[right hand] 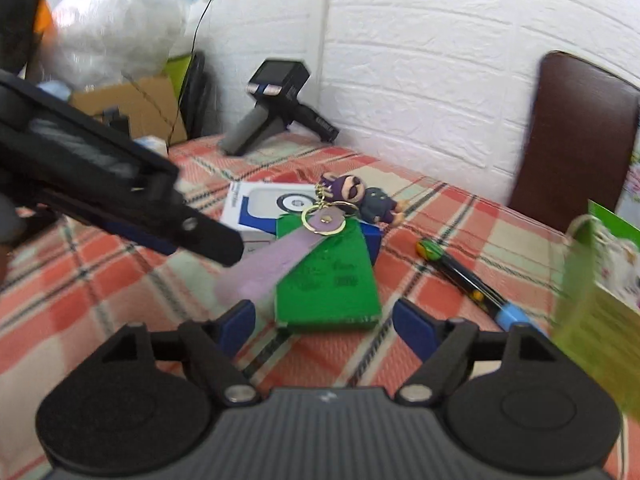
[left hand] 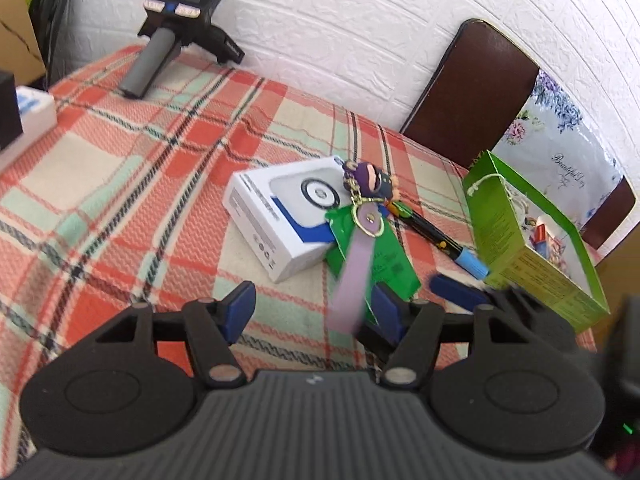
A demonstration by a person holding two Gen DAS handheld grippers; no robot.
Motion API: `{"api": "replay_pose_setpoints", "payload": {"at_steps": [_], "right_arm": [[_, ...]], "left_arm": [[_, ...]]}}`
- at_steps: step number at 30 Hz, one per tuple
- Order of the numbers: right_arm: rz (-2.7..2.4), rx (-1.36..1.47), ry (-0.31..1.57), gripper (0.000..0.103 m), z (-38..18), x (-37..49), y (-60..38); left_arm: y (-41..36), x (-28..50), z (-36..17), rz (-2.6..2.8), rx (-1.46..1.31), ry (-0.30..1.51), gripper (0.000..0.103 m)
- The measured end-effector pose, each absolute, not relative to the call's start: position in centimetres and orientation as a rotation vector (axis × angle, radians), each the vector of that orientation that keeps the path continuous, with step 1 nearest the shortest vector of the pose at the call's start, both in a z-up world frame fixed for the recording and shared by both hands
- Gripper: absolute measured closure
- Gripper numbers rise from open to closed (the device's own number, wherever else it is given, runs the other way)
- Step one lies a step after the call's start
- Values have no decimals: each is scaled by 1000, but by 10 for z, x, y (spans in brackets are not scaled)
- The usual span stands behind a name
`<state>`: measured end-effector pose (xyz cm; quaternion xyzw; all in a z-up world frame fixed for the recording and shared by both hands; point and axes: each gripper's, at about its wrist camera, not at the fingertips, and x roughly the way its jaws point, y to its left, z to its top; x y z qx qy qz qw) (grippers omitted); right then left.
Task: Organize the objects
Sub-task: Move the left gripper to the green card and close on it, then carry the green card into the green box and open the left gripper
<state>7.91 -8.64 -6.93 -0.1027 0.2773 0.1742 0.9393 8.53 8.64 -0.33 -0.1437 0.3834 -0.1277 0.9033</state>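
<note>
A white and blue box (left hand: pixel 280 216) lies on the plaid tablecloth (left hand: pixel 120 184). A green card (left hand: pixel 372 256) leans on it, with a purple figure keychain (left hand: pixel 370 182) and its lilac strap (left hand: pixel 354 276) on top. A black pen with a blue cap (left hand: pixel 444 242) lies to the right, beside an open green box (left hand: pixel 532 248). My left gripper (left hand: pixel 310 308) is open, just short of the strap's end. My right gripper (right hand: pixel 324 320) is open around the near edge of the green card (right hand: pixel 332 280). The keychain (right hand: pixel 360 196), pen (right hand: pixel 468 280) and white box (right hand: pixel 264 204) show there too.
A black handheld device on a grey handle (left hand: pixel 176 20) stands at the far wall. A brown chair back (left hand: pixel 472 92) and a floral bag (left hand: pixel 560 136) are behind the table. The left gripper's body (right hand: pixel 100 184) crosses the right wrist view. White boxes (left hand: pixel 28 112) sit at the left edge.
</note>
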Motion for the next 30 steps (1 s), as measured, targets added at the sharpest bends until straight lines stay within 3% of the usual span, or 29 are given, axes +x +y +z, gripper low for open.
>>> {"api": "replay_pose_setpoints", "payload": {"at_steps": [1,2,19,22,23,30], "right_arm": [[364,-215,583,27,-73,85,-85],[375,-204,609,41,-76,90,-85],[287,34,636,42,-68,-30,-162],[267,64,620,42,-65,-35,-174],[257,71,615,42,-65,-37,-178],[138,69,454,42,-39,-46,-212]], "left_arm": [[89,85,-5,-270,-304,800,37],[89,85,-7,-276,-306,807,37],[2,52,-18,-536,-216,935,36],[-18,51,-17,-594,-214,949,46],[-24,51,-16,-623,-222,954,60],[-74,59,29,-723,-148,854,61]]}}
